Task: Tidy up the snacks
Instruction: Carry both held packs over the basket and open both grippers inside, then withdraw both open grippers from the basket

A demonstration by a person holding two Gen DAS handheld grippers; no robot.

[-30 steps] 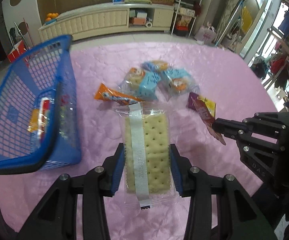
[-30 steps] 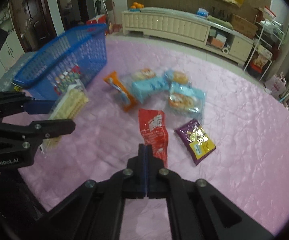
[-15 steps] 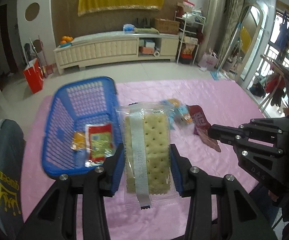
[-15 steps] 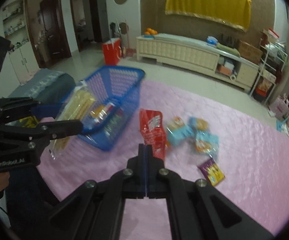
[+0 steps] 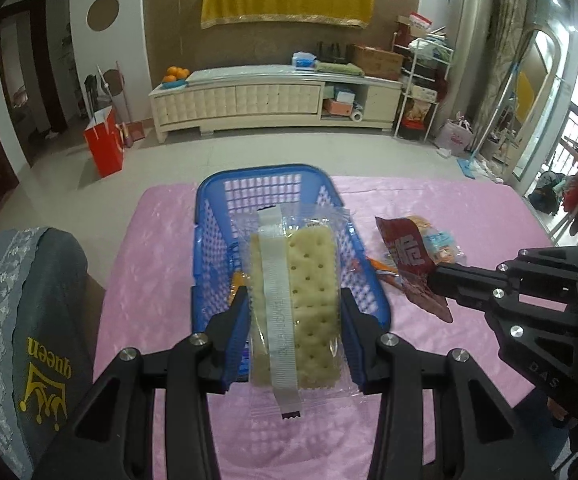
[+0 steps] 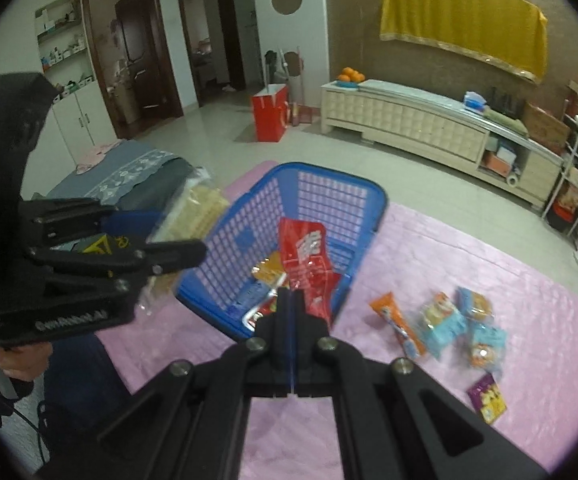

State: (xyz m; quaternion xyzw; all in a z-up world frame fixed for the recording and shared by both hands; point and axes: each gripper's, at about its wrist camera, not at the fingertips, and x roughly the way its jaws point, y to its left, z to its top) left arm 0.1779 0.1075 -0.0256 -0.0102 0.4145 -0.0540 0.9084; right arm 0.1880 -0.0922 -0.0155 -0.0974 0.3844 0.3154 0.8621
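My left tongs (image 5: 295, 320) hold a clear-wrapped cracker pack (image 5: 293, 304), my right tongs (image 6: 291, 300) pinch a red snack bag (image 6: 307, 264), both over the blue plastic basket (image 6: 329, 184). Few snacks inside; five small packs (image 6: 445, 320) wait on the pink surface (image 6: 489, 280), right.

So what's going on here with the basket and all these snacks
A person is sorting snacks with two handheld grippers. The left gripper holds a cracker packet above the blue basket, and the right gripper holds a red snack bag beside it. More packets lie on the pink tablecloth.
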